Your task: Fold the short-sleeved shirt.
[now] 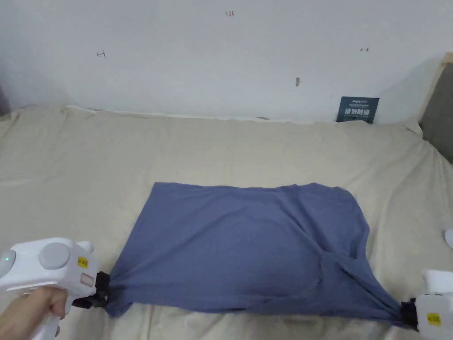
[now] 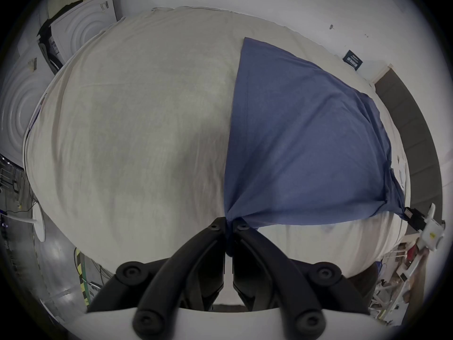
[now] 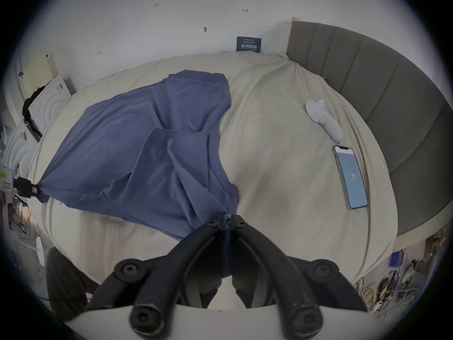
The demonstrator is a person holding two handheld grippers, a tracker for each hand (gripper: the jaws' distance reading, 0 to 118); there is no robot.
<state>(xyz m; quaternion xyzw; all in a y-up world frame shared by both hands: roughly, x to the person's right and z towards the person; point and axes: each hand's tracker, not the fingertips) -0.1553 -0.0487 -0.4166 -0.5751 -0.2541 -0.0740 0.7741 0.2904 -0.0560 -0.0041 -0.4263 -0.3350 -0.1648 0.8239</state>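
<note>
A blue short-sleeved shirt [image 1: 247, 248] lies spread across the beige bed, stretched along its near edge between my two grippers. My left gripper [image 1: 102, 290] is shut on the shirt's near left corner; in the left gripper view the black jaws pinch the bunched cloth [image 2: 229, 222]. At the lower right my right gripper [image 1: 405, 312] is shut on the near right corner, where a sleeve and the neckline [image 3: 215, 163] fold over the body. Its jaws close on a twist of fabric [image 3: 226, 220]. The shirt's far edge rests flat on the sheet.
The beige sheet [image 1: 221, 146] covers the whole bed, with a white wall behind. A phone [image 3: 350, 177] and a white handheld device [image 3: 323, 118] lie on the bed right of the shirt. A grey padded headboard [image 3: 382, 80] stands at the right; a dark sign [image 1: 357, 110] leans on the wall.
</note>
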